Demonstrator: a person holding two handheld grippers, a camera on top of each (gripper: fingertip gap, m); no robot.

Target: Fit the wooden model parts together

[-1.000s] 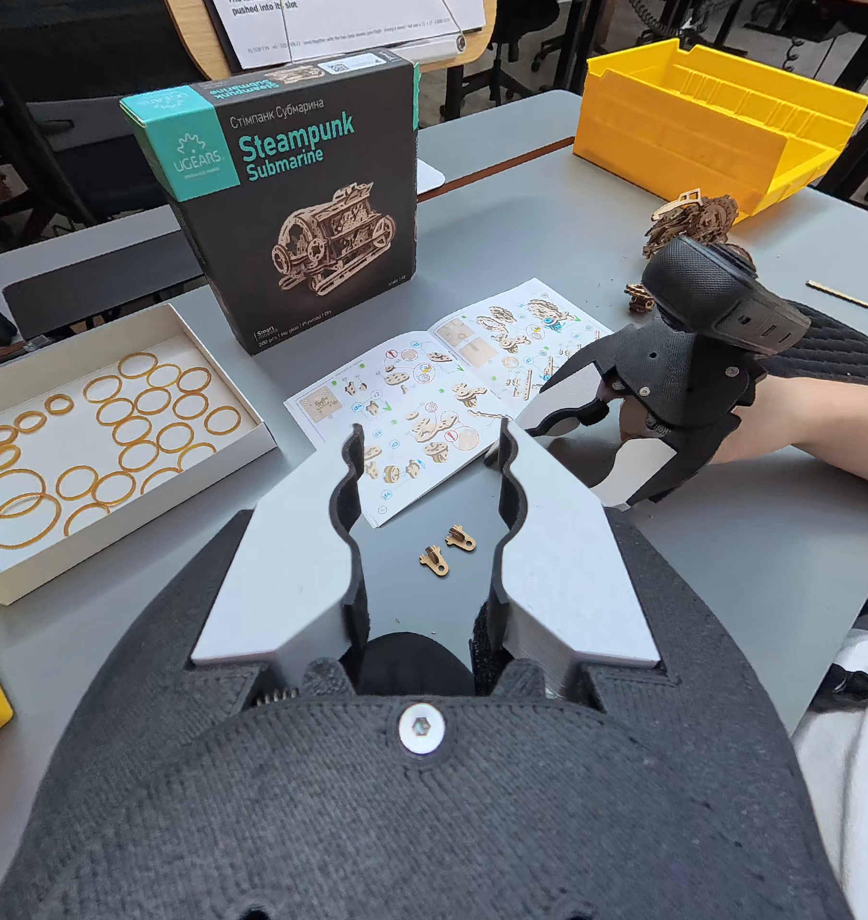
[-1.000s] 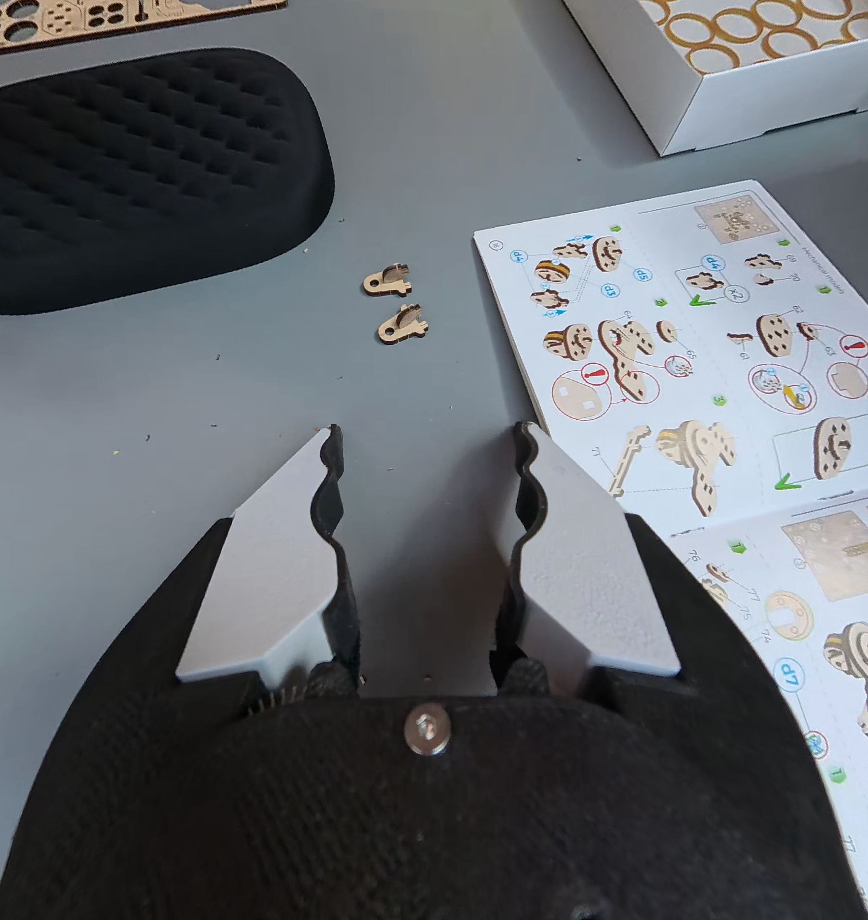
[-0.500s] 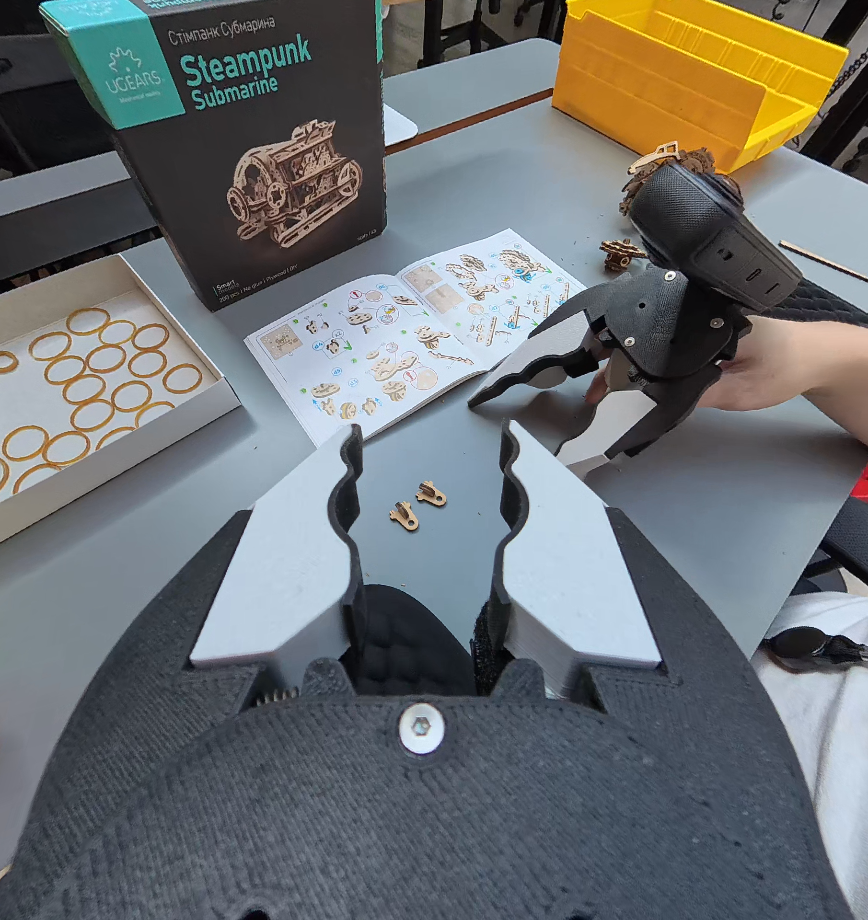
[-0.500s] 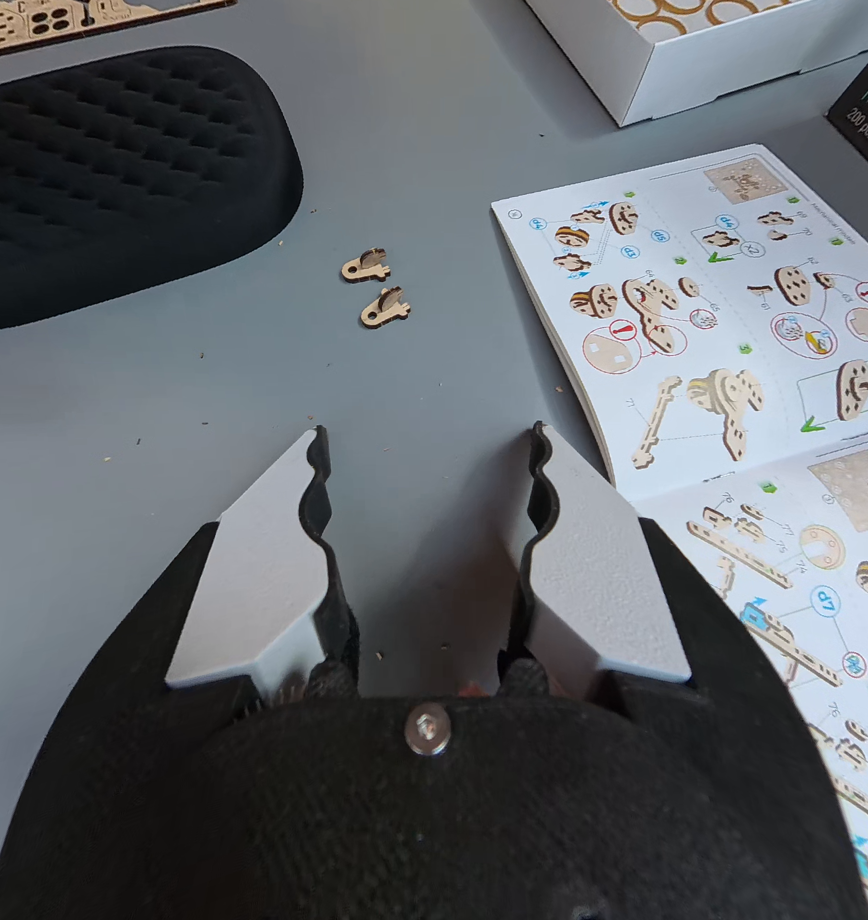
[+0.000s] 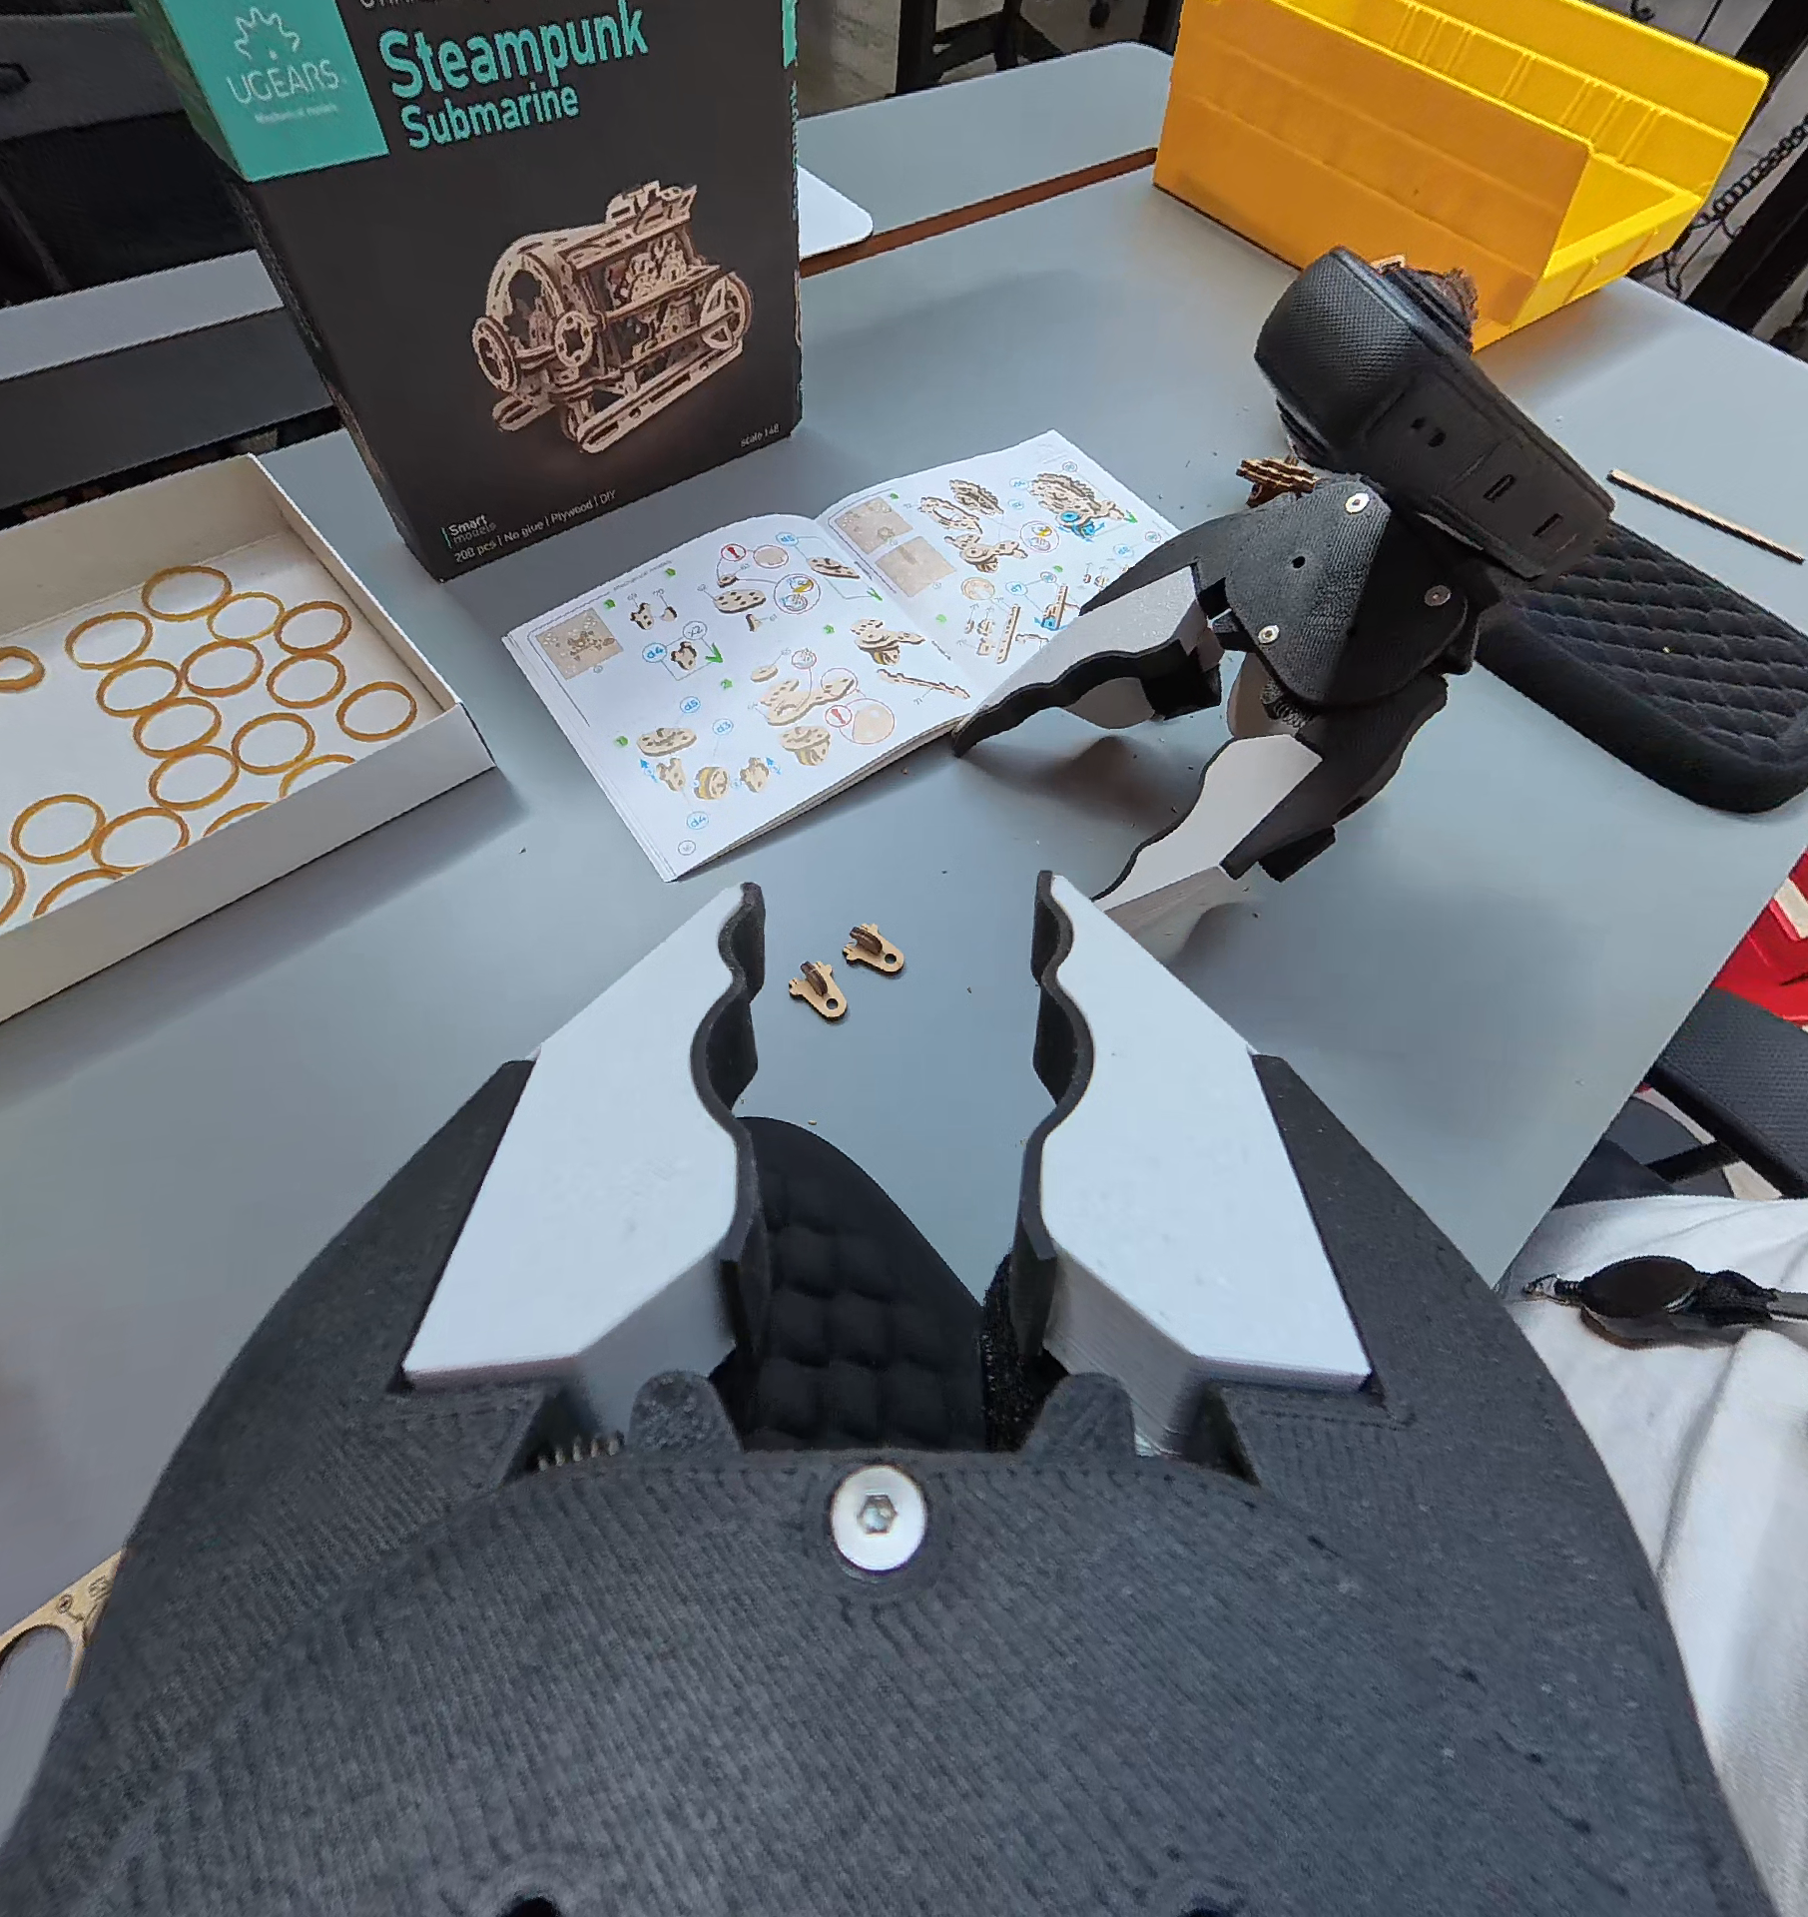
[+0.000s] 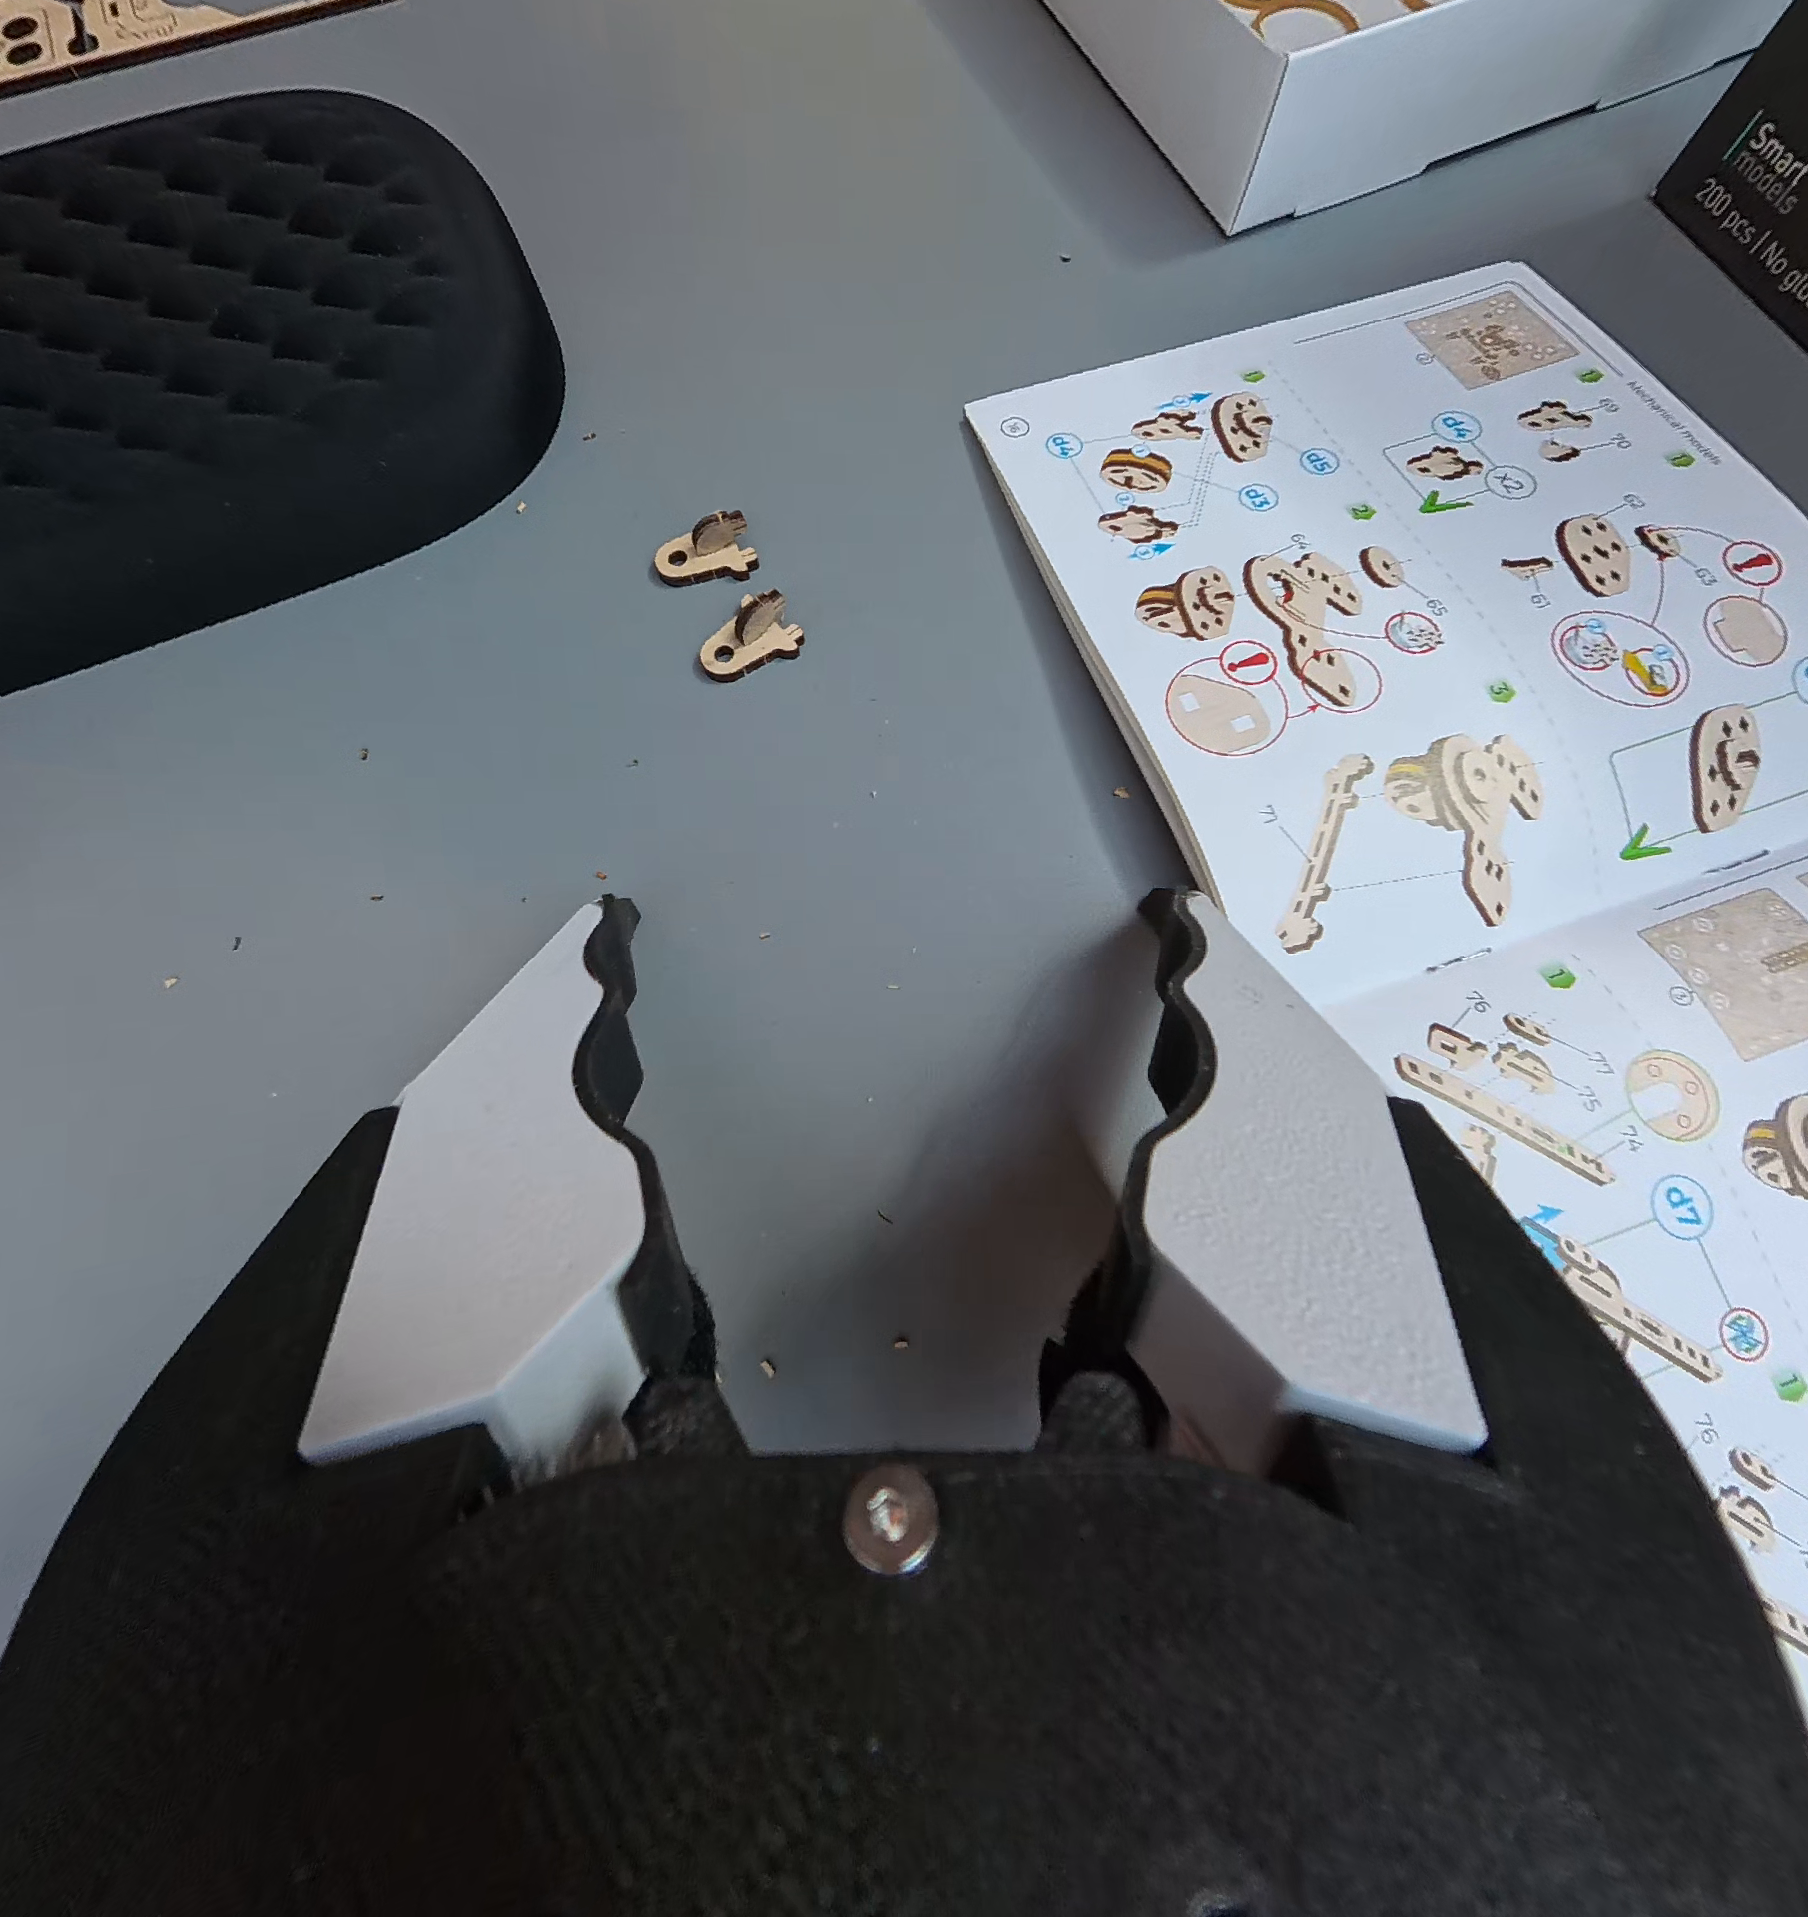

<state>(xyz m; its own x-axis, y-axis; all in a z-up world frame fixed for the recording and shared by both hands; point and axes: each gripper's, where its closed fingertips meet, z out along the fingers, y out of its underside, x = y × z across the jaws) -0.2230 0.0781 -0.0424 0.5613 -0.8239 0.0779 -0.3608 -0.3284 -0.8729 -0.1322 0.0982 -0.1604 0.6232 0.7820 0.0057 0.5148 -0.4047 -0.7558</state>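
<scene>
Two small wooden model pieces lie side by side on the grey table (image 5: 256,1120): one (image 5: 818,991) and the other (image 5: 873,949) in the left wrist view, and one (image 6: 752,638) and the other (image 6: 704,550) in the right wrist view. My left gripper (image 5: 894,913) is open and empty, just short of them. My right gripper (image 6: 894,913) is open and empty, its tips resting near the table, a short way from the pieces. It also shows in the left wrist view (image 5: 1045,814).
An open instruction booklet (image 5: 827,643) lies behind the pieces. A dark kit box (image 5: 526,259) stands behind it. A white tray (image 5: 433,757) of rubber bands sits at left. Yellow bin (image 5: 1449,156) at back right. Black foam pads (image 5: 1657,674), (image 6: 204,363). A wooden sheet (image 6: 101,42) is beyond the pad.
My left gripper has pulled back and risen, so the pieces sit beyond its tips. My right gripper has opened wider and shifted towards the booklet.
</scene>
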